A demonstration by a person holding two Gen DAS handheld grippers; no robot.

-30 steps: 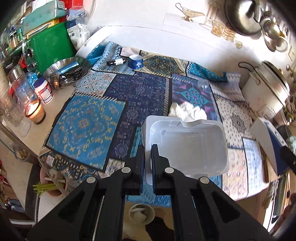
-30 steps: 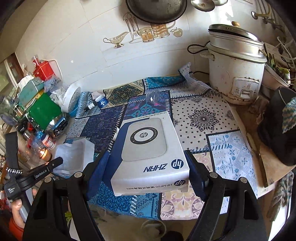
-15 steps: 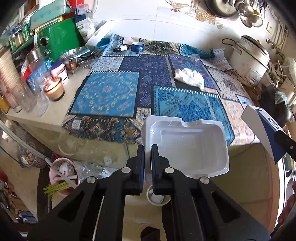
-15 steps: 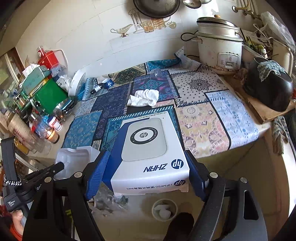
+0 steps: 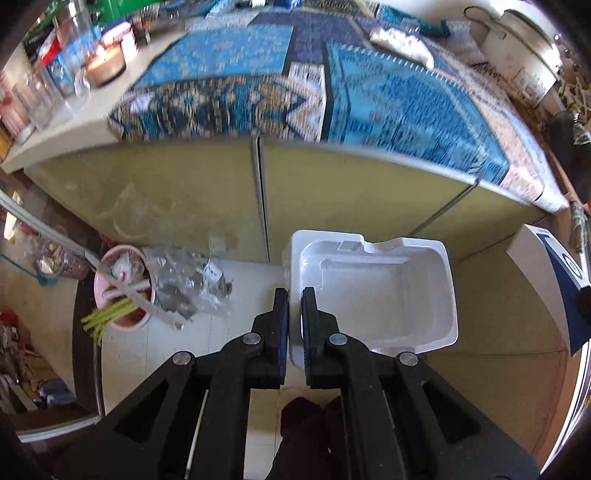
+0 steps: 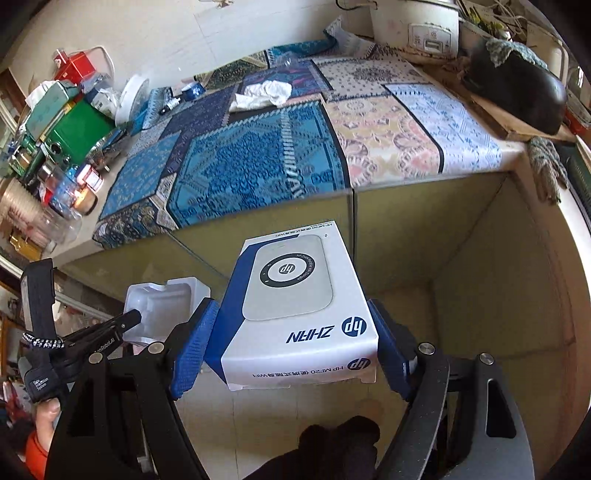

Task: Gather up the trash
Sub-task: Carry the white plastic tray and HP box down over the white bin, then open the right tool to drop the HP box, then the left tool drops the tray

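Observation:
My left gripper (image 5: 294,299) is shut on the left wall of a white moulded plastic tray (image 5: 373,291), held in the air over the tiled floor in front of the counter's cabinet doors. My right gripper (image 6: 291,314) is shut on a white and blue HP box (image 6: 295,306), its blue pads pressed on both long sides. That box (image 5: 546,280) also shows at the right edge of the left wrist view, and the tray (image 6: 162,306) appears left of the box in the right wrist view. A crumpled white tissue (image 6: 264,94) lies on the patterned cloth (image 6: 258,155).
A pink bin (image 5: 123,288) with green stalks and a crumpled clear plastic bag (image 5: 188,284) stand on the floor at the left. Yellow-green cabinet doors (image 5: 332,192) are just ahead. A lit candle (image 5: 105,64), jars, a green box (image 6: 79,129) and a rice cooker (image 6: 413,22) crowd the counter.
Both grippers have come down and back from above the counter to below its edge, facing the cabinet front and floor. Each keeps its hold on its item.

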